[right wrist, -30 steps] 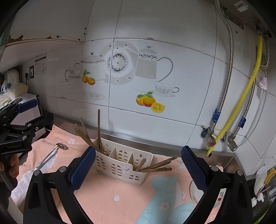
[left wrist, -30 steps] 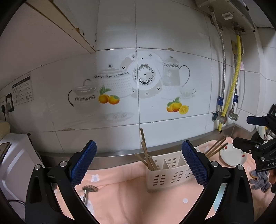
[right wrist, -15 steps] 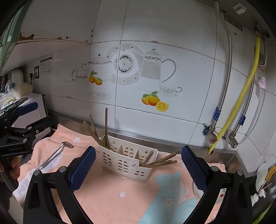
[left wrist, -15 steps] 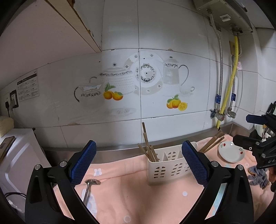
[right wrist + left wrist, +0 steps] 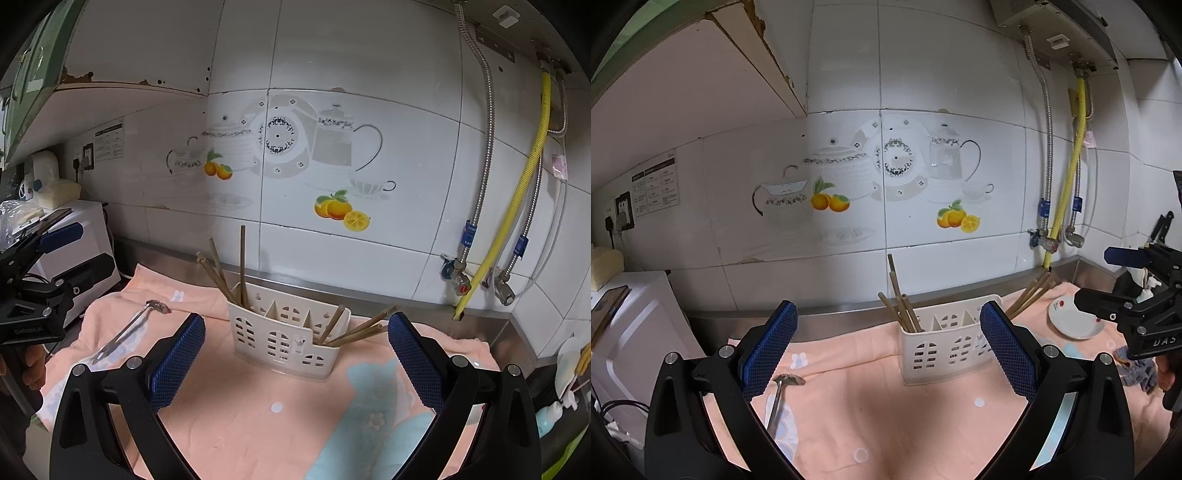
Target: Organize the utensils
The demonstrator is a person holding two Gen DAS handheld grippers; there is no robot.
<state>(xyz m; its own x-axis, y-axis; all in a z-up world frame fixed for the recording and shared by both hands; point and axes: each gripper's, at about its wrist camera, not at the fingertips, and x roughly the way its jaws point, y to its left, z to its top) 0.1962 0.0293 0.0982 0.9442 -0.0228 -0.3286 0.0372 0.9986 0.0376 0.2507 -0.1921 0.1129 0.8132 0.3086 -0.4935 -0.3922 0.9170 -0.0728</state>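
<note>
A cream plastic utensil caddy [image 5: 945,341] [image 5: 291,332] stands on a peach towel [image 5: 879,406] near the wall. Several wooden chopsticks [image 5: 899,299] [image 5: 225,273] stand in its left compartment; more chopsticks [image 5: 354,326] [image 5: 1032,295] lean out of its right end. A metal spoon [image 5: 779,395] [image 5: 127,330] lies on the towel to the left. My left gripper [image 5: 886,354] is open and empty, held above the towel in front of the caddy. My right gripper [image 5: 295,362] is open and empty, also facing the caddy.
A white dish [image 5: 1075,321] lies on the towel at the right. A white appliance [image 5: 631,332] [image 5: 79,236] stands at the left. Pipes and a yellow hose [image 5: 517,192] run down the tiled wall at the right. A grey cloth [image 5: 1137,369] lies near the dish.
Both grippers have drawn back and risen a little, so the caddy and spoon sit lower and smaller in view. Nothing was grasped; the utensils have not moved.
</note>
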